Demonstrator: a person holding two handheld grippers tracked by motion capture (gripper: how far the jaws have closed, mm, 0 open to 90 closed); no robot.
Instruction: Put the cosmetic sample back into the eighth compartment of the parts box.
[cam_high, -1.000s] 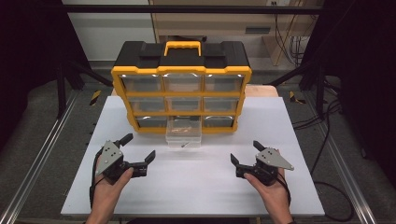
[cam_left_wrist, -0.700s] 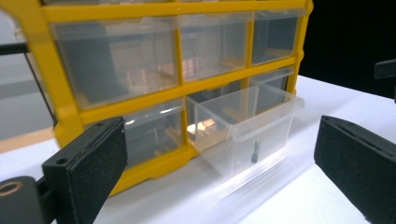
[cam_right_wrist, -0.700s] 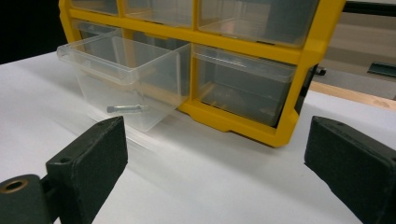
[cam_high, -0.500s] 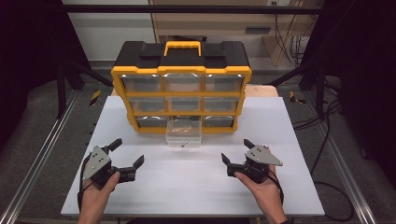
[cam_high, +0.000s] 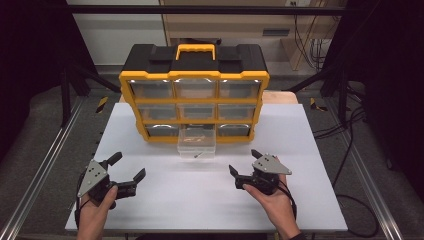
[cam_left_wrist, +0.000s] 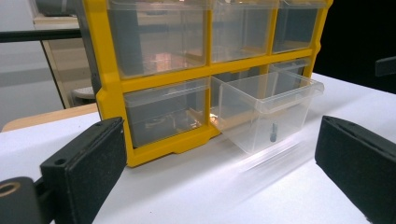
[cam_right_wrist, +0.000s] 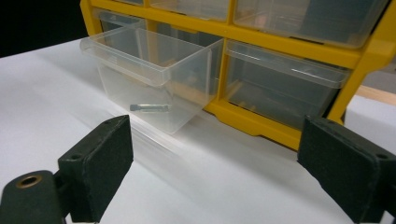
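A yellow and black drawer cabinet (cam_high: 194, 95) stands at the back of the white table (cam_high: 210, 200). Its bottom middle clear drawer (cam_high: 197, 146) is pulled out, with a small dark metal bit (cam_high: 198, 154) lying inside. My left gripper (cam_high: 128, 165) hovers open near the front left, well short of the drawer (cam_left_wrist: 266, 109) and the bit (cam_left_wrist: 273, 132). My right gripper (cam_high: 244, 161) is at the front right, open and empty; its jaws have just been closing slightly. It faces the drawer (cam_right_wrist: 154, 74) and the bit (cam_right_wrist: 149, 108) from some way off.
The other clear drawers of the cabinet are pushed in. Bare white tabletop lies between both grippers and the cabinet. Metal rails (cam_high: 45, 165) run along both sides of the table, and cables (cam_high: 350, 125) lie on the floor at the right.
My left gripper has moved left and toward the near edge. My right gripper has shifted left, toward the middle of the table. The drawer and bit have stayed put.
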